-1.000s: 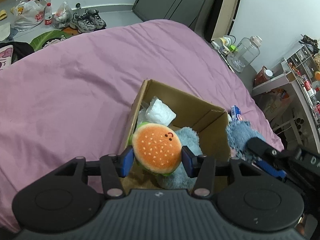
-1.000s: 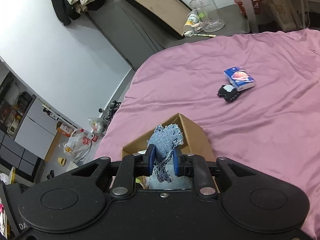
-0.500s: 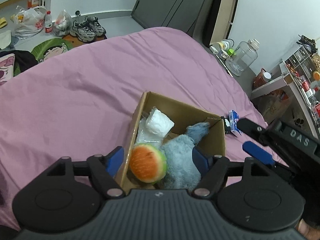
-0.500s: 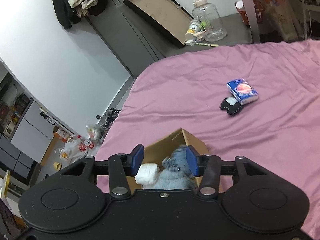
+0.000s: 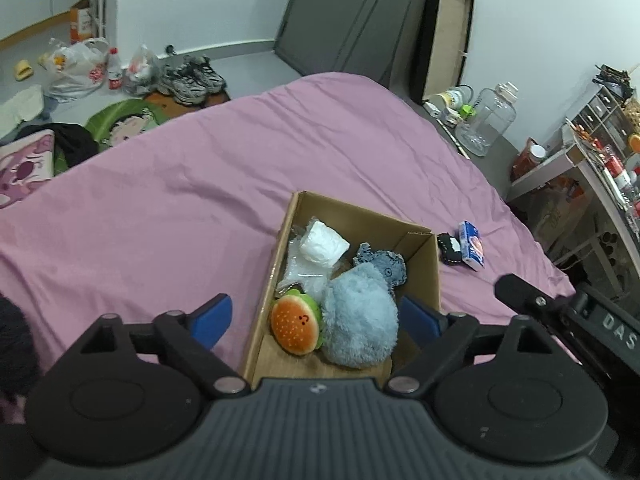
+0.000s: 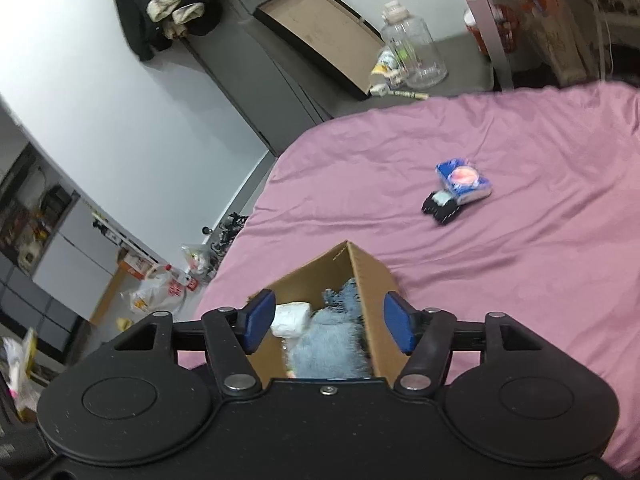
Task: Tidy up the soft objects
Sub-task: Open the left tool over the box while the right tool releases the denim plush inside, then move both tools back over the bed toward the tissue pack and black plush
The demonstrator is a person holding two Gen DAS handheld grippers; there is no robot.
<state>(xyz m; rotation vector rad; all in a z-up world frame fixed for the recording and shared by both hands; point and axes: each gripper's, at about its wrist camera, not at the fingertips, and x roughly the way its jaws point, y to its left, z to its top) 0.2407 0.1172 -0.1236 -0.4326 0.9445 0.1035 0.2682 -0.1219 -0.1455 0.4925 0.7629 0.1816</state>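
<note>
Left gripper [image 5: 316, 318] over box [image 5: 420, 264] on pink bed [image 5: 180, 184], jaws opening wide, nothing gripped; inside lie burger plush [image 5: 296, 325] at 7 o'clock, blue plush [image 5: 360, 320] beside it, denim toy [image 5: 384, 266] at 2, white pack [image 5: 323, 243] at 12. Right gripper [image 6: 328, 322] jaws opening, empty, above box; tissue pack [image 6: 462, 180] and black toy [image 6: 440, 206] touching at 2 o'clock on bed

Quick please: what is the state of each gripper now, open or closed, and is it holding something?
Left gripper: jaws opening, holding nothing; the burger plush lies in the cardboard box.
Right gripper: jaws opening, holding nothing.
</note>
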